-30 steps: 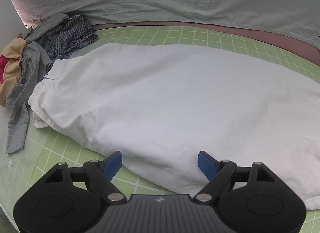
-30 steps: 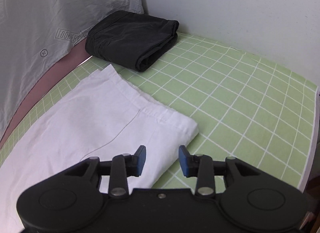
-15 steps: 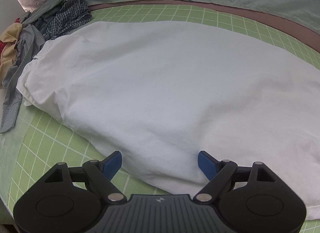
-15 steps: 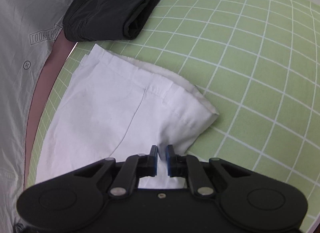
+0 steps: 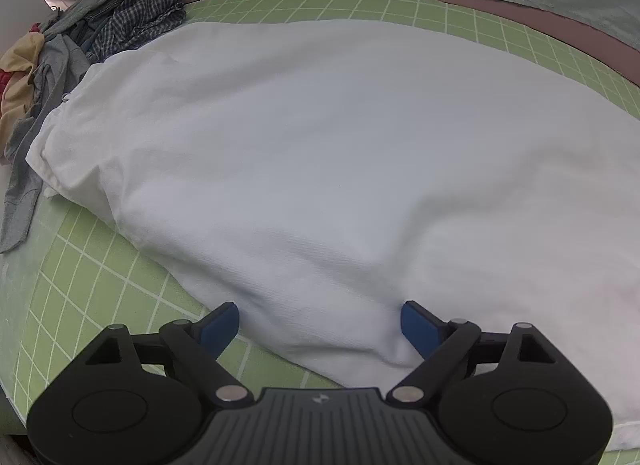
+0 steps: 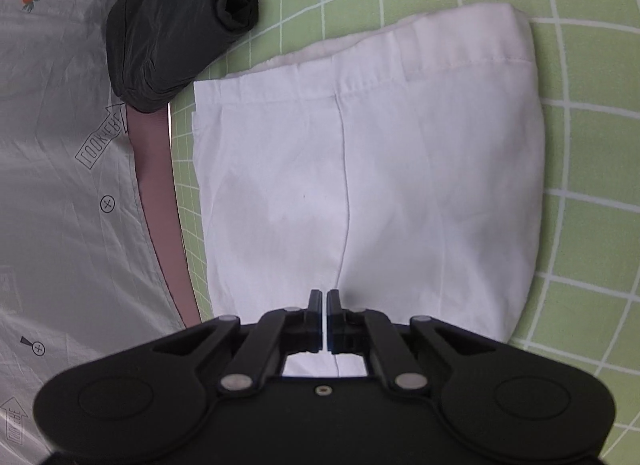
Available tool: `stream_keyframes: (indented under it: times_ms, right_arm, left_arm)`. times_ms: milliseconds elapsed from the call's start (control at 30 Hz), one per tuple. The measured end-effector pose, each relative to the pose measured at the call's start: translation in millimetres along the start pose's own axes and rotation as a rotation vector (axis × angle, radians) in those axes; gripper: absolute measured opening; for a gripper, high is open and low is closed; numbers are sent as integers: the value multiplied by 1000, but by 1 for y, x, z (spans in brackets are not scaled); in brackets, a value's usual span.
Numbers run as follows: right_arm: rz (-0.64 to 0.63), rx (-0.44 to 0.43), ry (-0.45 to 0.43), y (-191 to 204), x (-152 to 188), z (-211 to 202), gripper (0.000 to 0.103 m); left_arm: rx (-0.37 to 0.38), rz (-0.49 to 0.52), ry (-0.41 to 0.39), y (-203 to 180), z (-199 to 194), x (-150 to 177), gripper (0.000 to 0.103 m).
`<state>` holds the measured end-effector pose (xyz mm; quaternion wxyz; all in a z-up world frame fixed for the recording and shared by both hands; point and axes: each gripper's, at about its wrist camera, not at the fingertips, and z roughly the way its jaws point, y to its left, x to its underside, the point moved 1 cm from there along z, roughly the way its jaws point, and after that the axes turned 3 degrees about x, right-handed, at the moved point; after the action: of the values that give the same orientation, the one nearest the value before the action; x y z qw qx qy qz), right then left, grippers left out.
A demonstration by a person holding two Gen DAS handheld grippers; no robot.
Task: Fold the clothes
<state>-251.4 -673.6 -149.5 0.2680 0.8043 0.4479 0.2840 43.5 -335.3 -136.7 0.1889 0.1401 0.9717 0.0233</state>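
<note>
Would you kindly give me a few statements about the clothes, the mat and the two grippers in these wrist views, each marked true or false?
1. The white garment lies spread on the green grid mat. True.
2. The right gripper stands wide open. False: its jaws are shut, over the white garment's seam; whether they pinch cloth cannot be told.
3. A folded black garment lies beyond the white garment's hem. True.
4. The left gripper is shut on the white cloth. False: its jaws are opening and stand wide, with the garment's near edge between them, unpressed.
5. The pile of unfolded clothes lies on top of the black garment. False: it sits at the white garment's far left end, in the left wrist view.
</note>
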Motion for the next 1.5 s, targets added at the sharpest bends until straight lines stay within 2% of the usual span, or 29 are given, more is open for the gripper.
stream_keyframes:
  times_ms: [133, 233, 333, 433, 467, 600, 700, 767, 867, 933, 1000, 1133, 1200, 1267, 1333, 1367, 1400, 1500]
  right_arm:
    - [-14, 6, 14, 1, 0, 4, 2]
    - [-65, 20, -9, 3, -5, 0, 2]
    - [-239, 94, -112, 12, -16, -12, 5]
    - [-423, 195, -242, 20, -29, -28, 16]
    - [-469, 217, -268, 21, -34, -32, 23]
    - [-640, 261, -316, 31, -52, -34, 25]
    - [-800, 302, -352, 52, -56, -27, 33]
    - [-885, 314, -371, 66, -59, -20, 34]
    - [-1004, 297, -392, 90, -70, 0, 42]
    - [-1081, 301, -391, 106, -77, 16, 43]
    - [-1169, 291, -388, 121, -83, 32, 48]
    - [-1307, 324, -377, 144, -90, 67, 56]
    - [-1348, 347, -375, 149, -95, 80, 55]
    - [-1357, 330, -356, 152, -98, 88, 52]
    - [-1371, 316, -332, 154, -98, 91, 34]
    - [-1378, 310, -320, 155, -97, 92, 19]
    - [-1401, 302, -319, 157, -94, 91, 9]
    - [-1475, 240, -401, 171, -79, 74, 4]
  left_arm:
    - [-3, -18, 1, 2, 2, 1, 91]
    - [-9, -19, 1, 2, 3, 1, 94]
    - [-11, -24, 1, 2, 5, 1, 96]
    - [-18, -27, 1, 3, 8, 1, 99]
    - [-18, -27, 3, 3, 8, 0, 99]
    - [-26, -10, -1, 3, 5, -5, 98]
    - [-37, -12, -77, 4, -7, -13, 98]
    - [-46, -15, -103, 5, -9, -22, 98]
    - [-84, -40, -98, 10, 0, -38, 98]
    - [-106, -59, -90, 14, 8, -45, 98]
    - [-129, -70, -82, 17, 13, -50, 98]
    - [-167, -67, -67, 21, 24, -56, 98]
    - [-180, -68, -57, 23, 27, -57, 98]
    - [-185, -73, -50, 25, 30, -59, 98]
    - [-187, -78, -43, 25, 33, -60, 99]
    - [-188, -80, -42, 25, 35, -60, 99]
    - [-188, -82, -43, 25, 36, -60, 99]
    - [-175, -94, -46, 28, 37, -62, 99]
